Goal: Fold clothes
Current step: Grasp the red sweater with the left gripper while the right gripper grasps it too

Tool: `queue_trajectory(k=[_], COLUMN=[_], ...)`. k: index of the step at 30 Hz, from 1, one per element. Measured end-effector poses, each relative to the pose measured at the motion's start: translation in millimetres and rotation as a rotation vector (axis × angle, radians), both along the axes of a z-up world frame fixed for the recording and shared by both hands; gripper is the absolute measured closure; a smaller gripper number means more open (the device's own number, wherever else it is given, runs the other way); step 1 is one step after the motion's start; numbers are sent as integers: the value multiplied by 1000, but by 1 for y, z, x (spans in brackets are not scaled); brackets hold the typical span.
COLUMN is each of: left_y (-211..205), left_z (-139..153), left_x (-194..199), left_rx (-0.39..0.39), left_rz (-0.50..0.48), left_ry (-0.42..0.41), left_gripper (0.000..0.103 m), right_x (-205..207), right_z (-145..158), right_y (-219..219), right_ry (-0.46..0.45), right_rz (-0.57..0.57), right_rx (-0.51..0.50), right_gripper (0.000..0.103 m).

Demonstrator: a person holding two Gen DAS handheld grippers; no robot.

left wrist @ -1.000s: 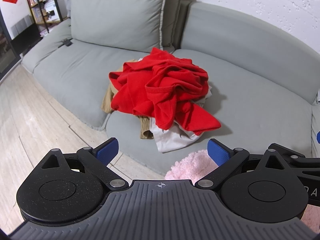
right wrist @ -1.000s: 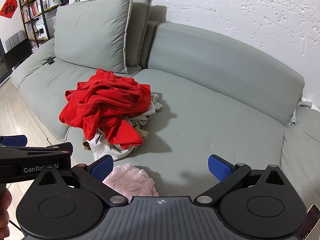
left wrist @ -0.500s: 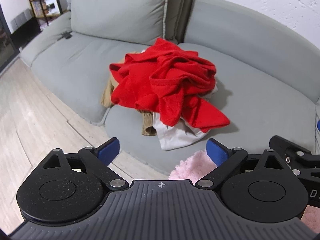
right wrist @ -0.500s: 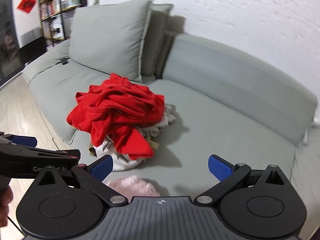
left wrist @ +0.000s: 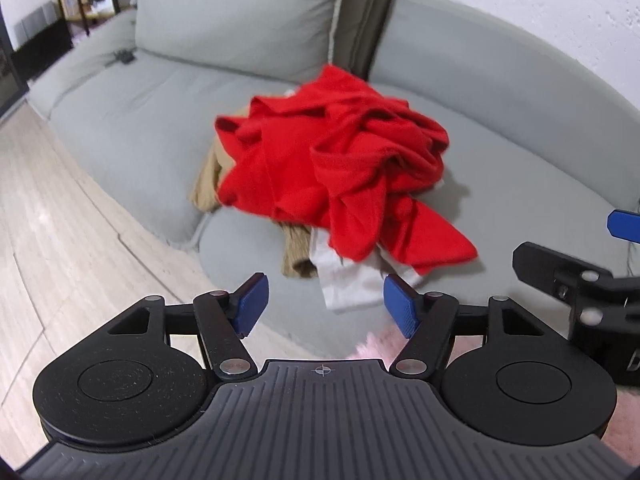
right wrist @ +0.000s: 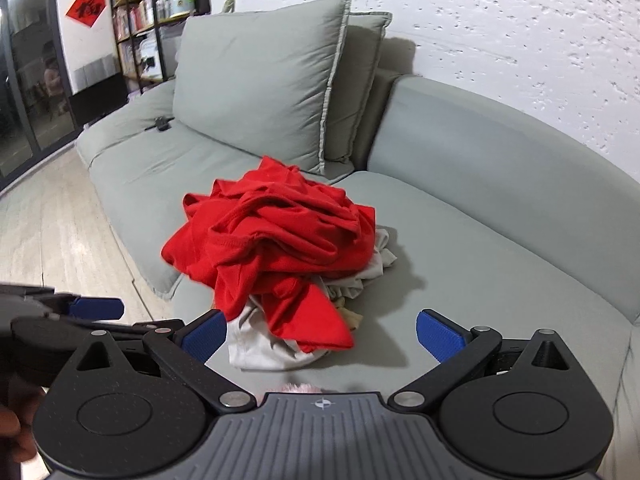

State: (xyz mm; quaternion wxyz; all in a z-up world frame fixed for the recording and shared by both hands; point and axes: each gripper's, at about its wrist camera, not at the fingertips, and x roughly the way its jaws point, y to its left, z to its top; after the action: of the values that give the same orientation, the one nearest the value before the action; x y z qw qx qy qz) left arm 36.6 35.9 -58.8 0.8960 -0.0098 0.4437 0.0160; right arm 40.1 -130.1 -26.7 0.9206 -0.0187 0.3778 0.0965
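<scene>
A crumpled red garment lies on top of a pile on the grey sofa, over a white garment and a tan one. The pile also shows in the right wrist view, with the red garment on the white one. My left gripper is open and empty, just short of the pile's front edge. My right gripper is open and empty, its left pad close to the white garment.
A pink fluffy item lies at the sofa's front edge below the grippers. Large grey cushions stand behind the pile. Wooden floor lies to the left. A bookshelf stands far left. The seat to the right of the pile is bare.
Both grippers have moved closer to the pile, which now looks larger and nearer. The jaws have stayed open. The clothes have not moved.
</scene>
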Motion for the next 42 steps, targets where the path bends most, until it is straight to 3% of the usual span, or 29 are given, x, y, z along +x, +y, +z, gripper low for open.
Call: queue_trajectory(k=[2,5,9,11,16,18,19,21,24,32,38,40,42], left_y=[0,3,3,5,9,14,15,18,20,21,11,11,8], left_z=[-2,-7,-14,-18,-27,-27,-26,-25,-25,-34,-53,-55,-57], left_x=[6,22,42,49,69,76,78,85,94,113,124,125,127], left_rx=[16,-32,-38,-56,-47,-45,-45,-48,-65,-77,11,11,7], left_rz=[-2,-37,-36,-36,-10,9,14,16,13,45,10,-1,-44], left_ry=[-12,-1,-1,-10,-36,-62,-72,-97,-114,-84,-85,-95,-95], left_gripper=[33,33,36,42,40,34,31,30,27,24,23,30,50], right_x=[8,28,53,61,84,96,101,112,125,135,164,170,176], right_z=[-4,-13,-25,-28,-37,-42,-46,-52,-62,-79,-97,-100,-104], right_y=[-1,-2,-6,-6,-2,-3,-5,-8,-15,-21,-15,-13,-11], right_ry=[2,14,69,51,-19,-17,-11,0,19,25,10,14,18], right_rz=[-9,1,42,60,81,101,105,113,120,181,220,232,245], right_rx=[5,19,76,79,2,4,5,12,47,56,-12,-22,-31], right_gripper=[1,1,4,7,9,29,34,57,70,69,68,66,68])
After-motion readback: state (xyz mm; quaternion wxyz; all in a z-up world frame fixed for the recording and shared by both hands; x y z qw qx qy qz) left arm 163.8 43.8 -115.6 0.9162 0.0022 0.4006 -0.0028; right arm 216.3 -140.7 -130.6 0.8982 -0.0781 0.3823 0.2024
